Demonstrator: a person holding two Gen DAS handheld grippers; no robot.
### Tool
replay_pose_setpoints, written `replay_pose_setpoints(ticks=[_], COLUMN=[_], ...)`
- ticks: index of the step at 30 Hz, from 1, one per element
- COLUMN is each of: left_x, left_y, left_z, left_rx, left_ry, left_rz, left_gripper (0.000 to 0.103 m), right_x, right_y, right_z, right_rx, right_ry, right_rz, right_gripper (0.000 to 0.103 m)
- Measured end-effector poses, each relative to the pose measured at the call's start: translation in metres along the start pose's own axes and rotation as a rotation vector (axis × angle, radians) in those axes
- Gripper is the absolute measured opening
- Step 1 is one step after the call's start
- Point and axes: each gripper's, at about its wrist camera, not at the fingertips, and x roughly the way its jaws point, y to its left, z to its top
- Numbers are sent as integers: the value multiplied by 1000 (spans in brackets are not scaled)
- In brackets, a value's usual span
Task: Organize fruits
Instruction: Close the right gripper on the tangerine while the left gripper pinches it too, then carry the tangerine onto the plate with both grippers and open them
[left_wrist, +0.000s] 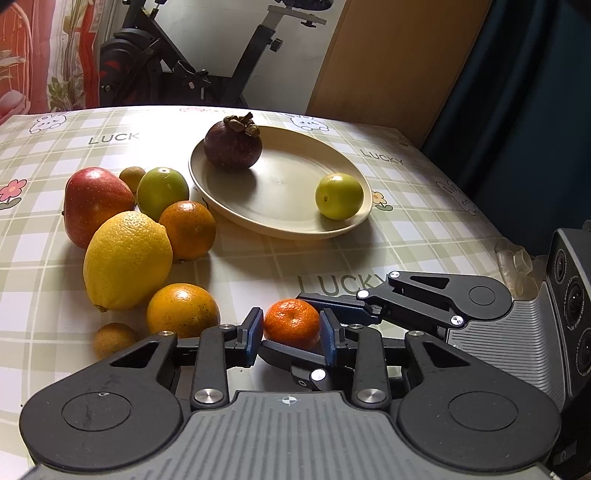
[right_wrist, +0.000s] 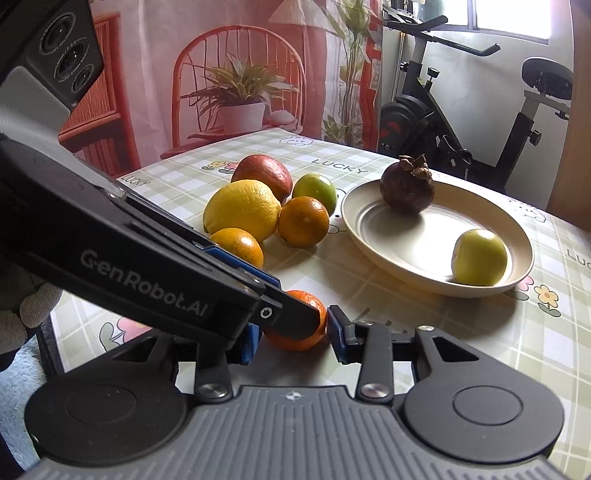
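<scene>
On the plate (left_wrist: 229, 206) we already have a mangosteen (left_wrist: 232, 142) and green fruit (left_wrist: 339, 196); seven fruits wait left of it. Near it, both our left gripper (left_wrist: 291, 328) and right gripper (right_wrist: 293, 328) bracket one tangerine (left_wrist: 291, 323), jaws touching.

We are looking at a surface (left_wrist: 406, 229) wearing a green-checked cloth printed with flowers, rabbits and the word LUCKY. Sitting directly on it is a cream plate (left_wrist: 280, 218), and just left of the plate a cluster of fruit is resting: a red apple (left_wrist: 92, 203), a lemon (left_wrist: 125, 262), a green citrus (left_wrist: 162, 190), two oranges (left_wrist: 188, 229) and two small brownish fruits (left_wrist: 112, 339). Nearer us, a mandarin (left_wrist: 291, 323) is lying on the cloth.
</scene>
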Motion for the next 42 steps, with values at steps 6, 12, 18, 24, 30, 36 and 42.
replay_pose_setpoints(ticks=[6,12,18,24,30,36,42], left_x=[0,0,0,0,-7,-15,-14], left_y=[1,3,3,3,-3,-18,-33], left_z=[-2,-4,-5,-5,0,25,65], left_rx=[-12,-27,-24,-25,17,104,170], left_ry=[-4,-7,-8,-9,-24,-75,-98], left_rz=[-4,-12,-11,-9,-17,-13,-49], left_gripper=[35,35,35,35,35,35,35], right_x=[-3,-5,-7,-6,-16,-27,-38], right_y=[-2,0,-2,-2,-1,-13,-36], right_z=[-1,-1,-3,-3,-4,17,41], right_rx=[7,-2,20,22,37,38,63], right_ry=[-12,-17,-16,-21,-61,-114,-163], right_rz=[8,6,17,18,-13,-53,-112], right_gripper=[41,40,40,39,39,39,39])
